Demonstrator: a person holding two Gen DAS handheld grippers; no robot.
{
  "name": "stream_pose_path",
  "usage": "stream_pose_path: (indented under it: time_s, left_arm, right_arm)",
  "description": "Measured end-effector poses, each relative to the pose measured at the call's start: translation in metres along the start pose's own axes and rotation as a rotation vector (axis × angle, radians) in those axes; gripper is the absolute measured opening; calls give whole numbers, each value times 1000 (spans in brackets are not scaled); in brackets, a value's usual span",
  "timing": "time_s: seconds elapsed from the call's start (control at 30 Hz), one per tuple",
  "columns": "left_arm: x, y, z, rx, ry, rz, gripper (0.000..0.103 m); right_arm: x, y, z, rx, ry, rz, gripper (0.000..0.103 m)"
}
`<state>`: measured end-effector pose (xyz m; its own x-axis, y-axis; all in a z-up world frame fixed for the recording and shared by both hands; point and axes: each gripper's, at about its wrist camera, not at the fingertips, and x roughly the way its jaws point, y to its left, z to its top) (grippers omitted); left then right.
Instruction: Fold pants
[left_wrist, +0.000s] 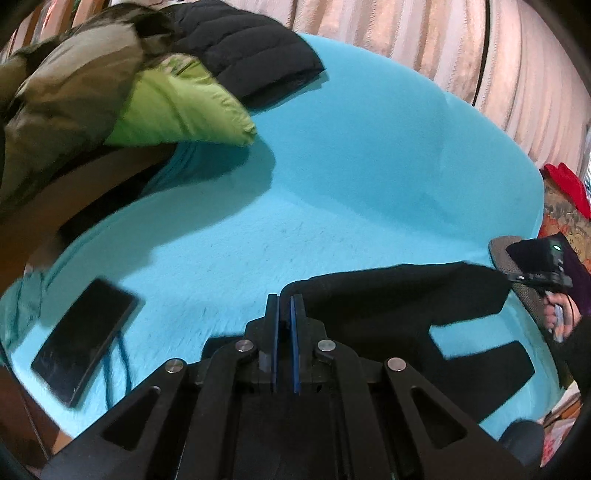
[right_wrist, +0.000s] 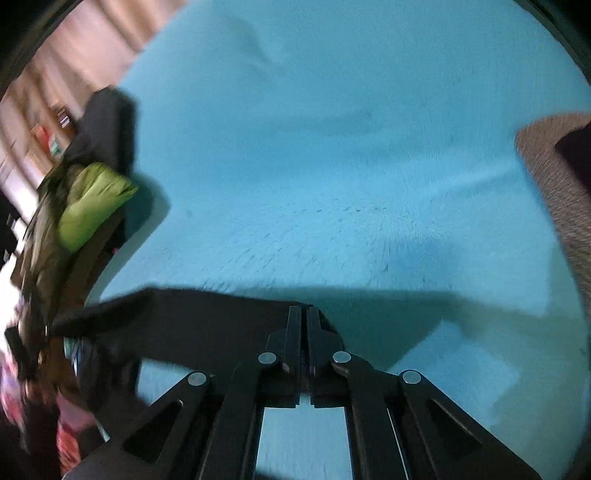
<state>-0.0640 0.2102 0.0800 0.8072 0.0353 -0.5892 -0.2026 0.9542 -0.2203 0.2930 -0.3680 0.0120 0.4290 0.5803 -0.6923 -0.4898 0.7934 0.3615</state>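
Note:
The black pants (left_wrist: 399, 310) hang stretched between my two grippers above the turquoise blanket (left_wrist: 351, 166). My left gripper (left_wrist: 285, 301) is shut on one corner of the pants' top edge. My right gripper (right_wrist: 303, 312) is shut on the other corner; the pants (right_wrist: 192, 321) stretch away to its left. The right gripper also shows in the left wrist view (left_wrist: 517, 275) at the far right, held by a hand. The lower pants hang below and are partly hidden by the grippers.
A black phone (left_wrist: 83, 339) with a blue cable lies on the blanket at the left. A pile of jackets, olive, lime green (left_wrist: 177, 107) and black (left_wrist: 243, 48), sits at the far left. A brown cushion (right_wrist: 554, 177) lies at the right. Curtains (left_wrist: 443, 44) hang behind.

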Motion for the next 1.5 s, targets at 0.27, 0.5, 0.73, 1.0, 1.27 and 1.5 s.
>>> stream_pose_path:
  time_s: [0.27, 0.5, 0.73, 1.0, 1.27, 1.5]
  left_arm:
    - [-21, 34, -60, -63, 58, -7, 3]
    - [-45, 63, -87, -248, 35, -19, 43]
    - [-71, 90, -110, -651, 1, -243, 64]
    - [-20, 83, -116, -919, 109, -413, 65]
    - [2, 88, -114, -965, 161, -364, 18]
    - [-1, 76, -117, -833, 184, -256, 4]
  right_arm:
    - [-77, 21, -113, -128, -62, 6, 1]
    - [-84, 26, -175, -153, -29, -146, 13]
    - [-120, 20, -196, 40, -212, -149, 49]
    - [-124, 39, -199, 112, -242, -11, 49]
    - [-120, 52, -208, 121, -231, 4, 50]
    - [-126, 38, -213, 268, -243, 92, 61]
